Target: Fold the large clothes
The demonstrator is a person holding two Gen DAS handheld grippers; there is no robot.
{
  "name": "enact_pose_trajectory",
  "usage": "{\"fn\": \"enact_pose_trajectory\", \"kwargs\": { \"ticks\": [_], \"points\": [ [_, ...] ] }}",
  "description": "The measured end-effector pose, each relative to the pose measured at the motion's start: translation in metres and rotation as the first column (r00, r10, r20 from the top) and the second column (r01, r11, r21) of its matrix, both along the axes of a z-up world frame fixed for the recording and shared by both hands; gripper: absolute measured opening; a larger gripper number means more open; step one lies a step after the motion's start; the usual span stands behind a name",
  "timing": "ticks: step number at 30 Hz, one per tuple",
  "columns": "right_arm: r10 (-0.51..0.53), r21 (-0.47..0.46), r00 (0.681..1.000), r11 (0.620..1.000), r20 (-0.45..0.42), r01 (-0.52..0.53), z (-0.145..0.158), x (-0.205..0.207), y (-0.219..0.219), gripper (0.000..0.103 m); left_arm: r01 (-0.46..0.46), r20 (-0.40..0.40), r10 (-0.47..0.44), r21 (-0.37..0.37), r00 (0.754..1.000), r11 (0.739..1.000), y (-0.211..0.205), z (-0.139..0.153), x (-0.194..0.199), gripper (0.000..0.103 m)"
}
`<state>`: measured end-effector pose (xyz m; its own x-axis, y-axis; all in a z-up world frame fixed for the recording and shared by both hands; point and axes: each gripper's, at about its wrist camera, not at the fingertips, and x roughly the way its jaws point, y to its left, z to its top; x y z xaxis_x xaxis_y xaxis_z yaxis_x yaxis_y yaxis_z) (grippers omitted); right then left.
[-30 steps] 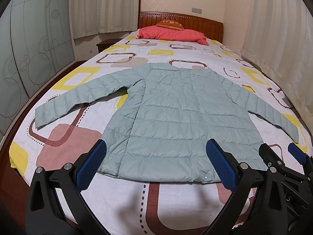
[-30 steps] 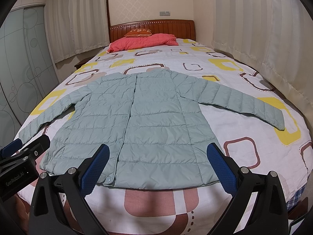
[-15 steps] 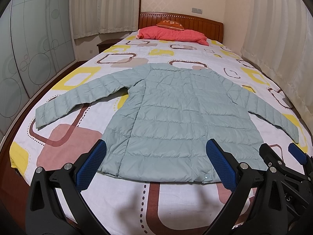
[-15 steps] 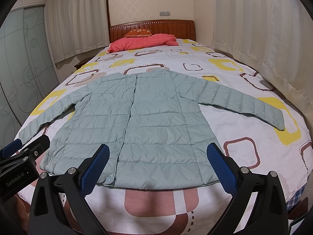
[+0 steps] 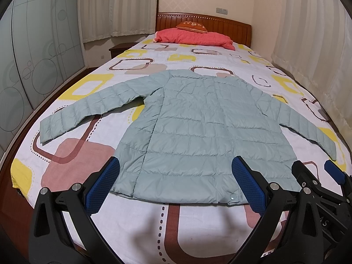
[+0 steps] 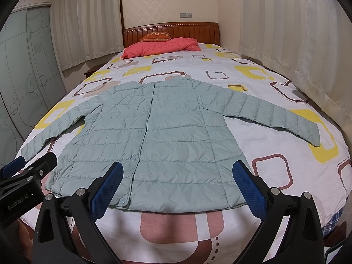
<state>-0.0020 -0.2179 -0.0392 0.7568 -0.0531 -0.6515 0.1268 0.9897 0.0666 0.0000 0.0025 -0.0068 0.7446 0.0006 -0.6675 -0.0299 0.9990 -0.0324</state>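
- Nothing has shifted since the earlier frames: the jacket [image 5: 204,127] lies flat on the bed [image 5: 140,217], sleeves out, just ahead of both tools.
- The left gripper [image 5: 176,184] and right gripper [image 6: 179,186] stay spread wide, empty, above the hem.
- Each gripper hides part of the hem.

White lettering "GenRobot.AI" stands on the black body of the left hand-held gripper [image 6: 28,173], seen from the right wrist view. On the right hand-held gripper [image 5: 316,176], only the letters "AS" can be read.

Quilted matt cloth jacket [image 5: 198,132], printed cotton-like bedsheet [image 5: 132,66], glossy wooden headboard [image 5: 220,22]
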Motion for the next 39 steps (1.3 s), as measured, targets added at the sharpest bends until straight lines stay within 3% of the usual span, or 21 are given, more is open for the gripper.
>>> {"fn": "enact_pose_trajectory", "kwargs": {
  "ticks": [39],
  "points": [
    [0.001, 0.001, 1.0, 1.0, -0.002, -0.001, -0.0001, 0.0004, 0.0007, 0.099, -0.002, -0.011, 0.002, -0.003, 1.0, 1.0, 0.0028, -0.0044, 0.0006, 0.101]
  ]
}}
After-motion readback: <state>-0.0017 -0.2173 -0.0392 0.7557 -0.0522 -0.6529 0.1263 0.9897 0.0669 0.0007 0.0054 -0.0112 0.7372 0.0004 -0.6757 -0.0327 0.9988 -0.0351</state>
